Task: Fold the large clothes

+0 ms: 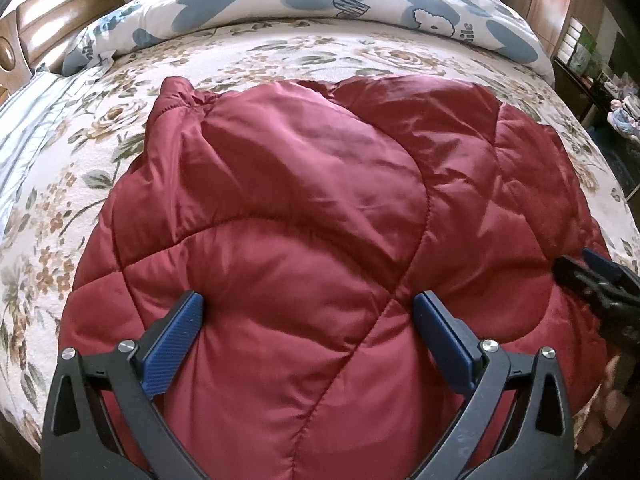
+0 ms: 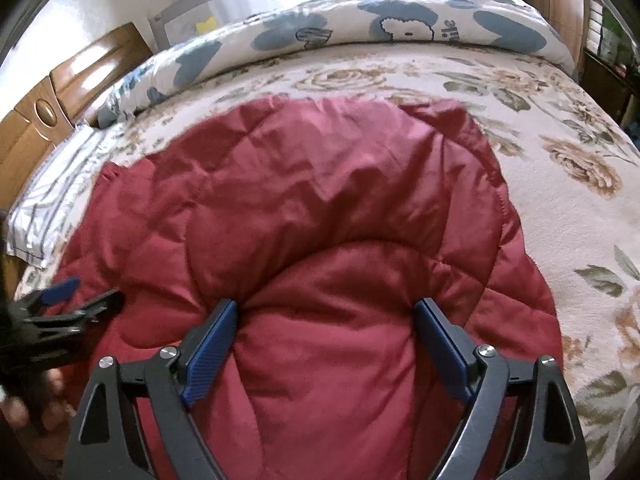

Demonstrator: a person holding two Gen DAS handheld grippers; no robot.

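Jacket [image 1: 304, 216]: red quilted puffer, spread on the bed [image 1: 48, 200], near edge under both claws.
Left claw [image 1: 308, 340]: spread wide, tips denting the padding, pinching nothing.
Right claw [image 2: 326, 344]: likewise spread, pressing in.
Handling: likely light, soft, springy; shiny shell looks slippery.
Hold: probably best at hem or a stitched seam.

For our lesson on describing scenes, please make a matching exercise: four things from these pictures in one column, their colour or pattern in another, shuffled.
1 quilted coat
2 blanket
3 rolled duvet
4 headboard

a white with blue shapes
b brown wood
c dark red
d cream with roses

Pairs: 1-c, 2-d, 3-a, 4-b
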